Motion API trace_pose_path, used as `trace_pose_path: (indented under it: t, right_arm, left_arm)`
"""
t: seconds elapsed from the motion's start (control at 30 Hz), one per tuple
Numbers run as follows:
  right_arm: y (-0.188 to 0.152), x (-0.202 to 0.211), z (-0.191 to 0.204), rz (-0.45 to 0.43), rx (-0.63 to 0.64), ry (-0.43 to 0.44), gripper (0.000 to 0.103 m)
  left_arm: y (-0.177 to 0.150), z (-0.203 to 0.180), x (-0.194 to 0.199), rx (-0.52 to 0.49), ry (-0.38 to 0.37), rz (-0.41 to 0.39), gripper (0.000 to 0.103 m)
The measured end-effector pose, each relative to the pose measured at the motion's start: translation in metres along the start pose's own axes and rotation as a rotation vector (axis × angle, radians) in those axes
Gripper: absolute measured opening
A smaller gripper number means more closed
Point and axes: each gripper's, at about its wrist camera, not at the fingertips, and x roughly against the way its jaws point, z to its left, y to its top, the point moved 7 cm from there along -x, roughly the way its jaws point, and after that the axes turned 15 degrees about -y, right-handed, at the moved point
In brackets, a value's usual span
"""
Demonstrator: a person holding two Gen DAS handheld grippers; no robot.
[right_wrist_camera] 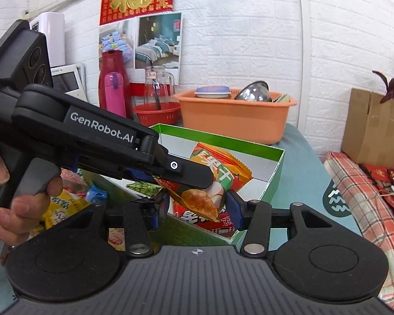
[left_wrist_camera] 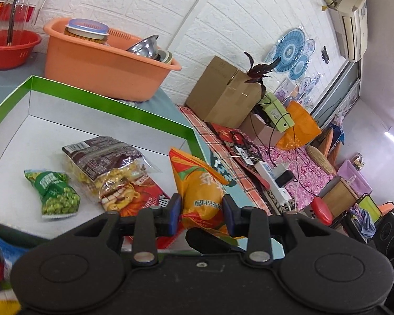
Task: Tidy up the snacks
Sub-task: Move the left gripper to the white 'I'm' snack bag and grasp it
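My left gripper (left_wrist_camera: 201, 211) is shut on an orange snack packet (left_wrist_camera: 197, 183) and holds it above the right side of a green-rimmed box (left_wrist_camera: 113, 102). The packet (right_wrist_camera: 218, 168) and the left gripper (right_wrist_camera: 186, 172) also show in the right wrist view, over the box (right_wrist_camera: 273, 173). In the box lie a green pea packet (left_wrist_camera: 55, 191), a clear packet of yellow snacks (left_wrist_camera: 107, 162) and a red packet (left_wrist_camera: 147, 197). My right gripper (right_wrist_camera: 195, 210) is open, just below the held packet, its fingers either side of it without touching.
An orange basin (left_wrist_camera: 105, 65) with bowls and a red basket (left_wrist_camera: 10, 47) stand behind the box. More snack packets (right_wrist_camera: 63, 207) lie left of the box. A cardboard carton (left_wrist_camera: 223, 92) and a power strip (left_wrist_camera: 273, 181) sit on the checked cloth to the right.
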Motion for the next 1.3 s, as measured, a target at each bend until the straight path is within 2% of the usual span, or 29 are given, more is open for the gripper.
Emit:
trace_pose_path:
  t: [0.03,0.07,0.1,0.27,0.43,0.57,0.67,0.73,0.83,0.97,1.03,1.1,1.2,1.3]
  right_arm:
    - [-0.001,-0.005,0.001,0.002,-0.004,0.0,0.082]
    - [-0.003,-0.008,0.0,0.001,-0.006,-0.002,0.092]
    - [-0.004,-0.01,0.001,0.002,-0.008,-0.007,0.101]
    - [-0.005,0.008,-0.001,-0.019,-0.035,0.003,0.103]
    - [0.0,0.057,0.0,-0.11,-0.072,0.017,0.103]
    - [-0.006,0.089,0.009,-0.135,-0.059,0.045,0.103]
    - [-0.019,0.104,0.017,-0.115,-0.059,0.072,0.103]
    - [-0.031,0.11,0.023,-0.083,-0.074,0.094,0.103]
    - [-0.052,0.115,0.033,-0.02,-0.101,0.125,0.103]
    - [-0.073,0.118,0.042,0.052,-0.127,0.135,0.103]
    - [-0.081,0.122,0.042,0.072,-0.131,0.129,0.103]
    - [-0.085,0.125,0.041,0.085,-0.137,0.126,0.103]
    - [-0.09,0.125,0.039,0.113,-0.146,0.123,0.103]
    - [-0.094,0.121,0.041,0.135,-0.148,0.12,0.103]
  left_arm:
    - [0.0,0.004,-0.002,0.0,0.013,0.01,0.077]
    - [-0.001,0.007,-0.002,0.005,0.026,0.017,0.095]
    - [-0.003,0.009,0.0,0.011,0.04,0.02,0.103]
    - [-0.011,-0.01,0.035,-0.022,0.041,-0.019,0.103]
    - [-0.023,-0.043,0.084,-0.066,0.069,-0.06,0.103]
    - [-0.043,-0.062,0.119,-0.093,0.089,-0.105,0.103]
    - [-0.066,-0.065,0.136,-0.072,0.063,-0.123,0.103]
    - [-0.079,-0.062,0.139,-0.067,0.072,-0.124,0.103]
    - [-0.092,-0.051,0.131,-0.074,0.111,-0.09,0.103]
    - [-0.103,-0.024,0.122,-0.019,0.177,-0.046,0.103]
    - [-0.113,-0.016,0.121,0.027,0.166,-0.022,0.064]
    - [-0.129,-0.014,0.121,0.083,0.103,0.012,0.058]
    - [-0.149,-0.02,0.123,0.128,0.04,0.033,0.06]
    - [-0.145,-0.02,0.132,0.154,0.049,-0.033,0.097]
